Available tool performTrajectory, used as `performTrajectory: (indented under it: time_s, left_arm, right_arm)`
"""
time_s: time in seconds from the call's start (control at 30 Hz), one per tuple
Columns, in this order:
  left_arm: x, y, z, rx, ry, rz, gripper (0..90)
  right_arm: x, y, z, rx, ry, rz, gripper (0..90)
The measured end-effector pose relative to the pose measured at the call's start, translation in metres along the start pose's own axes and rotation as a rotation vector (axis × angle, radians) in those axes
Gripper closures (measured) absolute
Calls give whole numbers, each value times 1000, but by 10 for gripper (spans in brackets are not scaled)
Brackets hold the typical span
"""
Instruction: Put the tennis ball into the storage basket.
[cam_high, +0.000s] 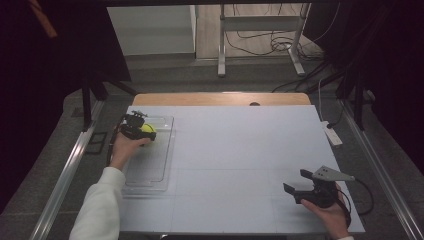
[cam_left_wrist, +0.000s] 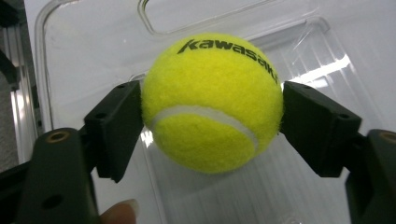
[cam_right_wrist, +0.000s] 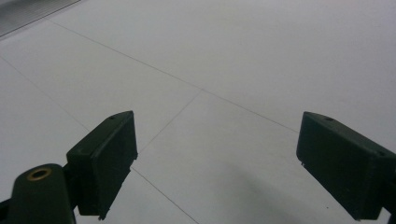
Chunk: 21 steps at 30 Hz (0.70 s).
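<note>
Left gripper (cam_left_wrist: 212, 126): black jaws flank the yellow felt tennis ball (cam_left_wrist: 212, 102); the left pad touches the ball's side, the right pad stands at its edge, and whether they press cannot be told.
Ball: marked "Kawasaki" in black, crossed by a white seam, at the far end of the clear plastic tray (cam_high: 167, 150).
Tray: lies along the left edge of the pale grey table top (cam_high: 240, 150).
Right gripper (cam_right_wrist: 217, 163): jaws wide apart with nothing between them, low over bare table near the right front corner, well apart from the ball.
</note>
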<state>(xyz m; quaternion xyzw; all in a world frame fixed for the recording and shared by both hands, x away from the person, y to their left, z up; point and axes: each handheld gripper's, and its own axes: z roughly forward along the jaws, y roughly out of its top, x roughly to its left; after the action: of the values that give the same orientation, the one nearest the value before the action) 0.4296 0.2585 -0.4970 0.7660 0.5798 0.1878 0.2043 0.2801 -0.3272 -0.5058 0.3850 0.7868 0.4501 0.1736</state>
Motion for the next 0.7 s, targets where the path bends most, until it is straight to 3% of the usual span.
performTrajectory:
  time_s: [0.37,0.57,0.7]
  left_arm:
    - [0,-1,-9,-53,-21,-12,129]
    - [0,-4,-17,-117,-38,-7,124]
    - [-1,-7,-24,-161,-71,-11,124]
  right_arm:
    - [0,0,0,0,1,0,125]
    - [0,0,0,-2,-1,2,125]
    - [0,0,0,0,-3,0,125]
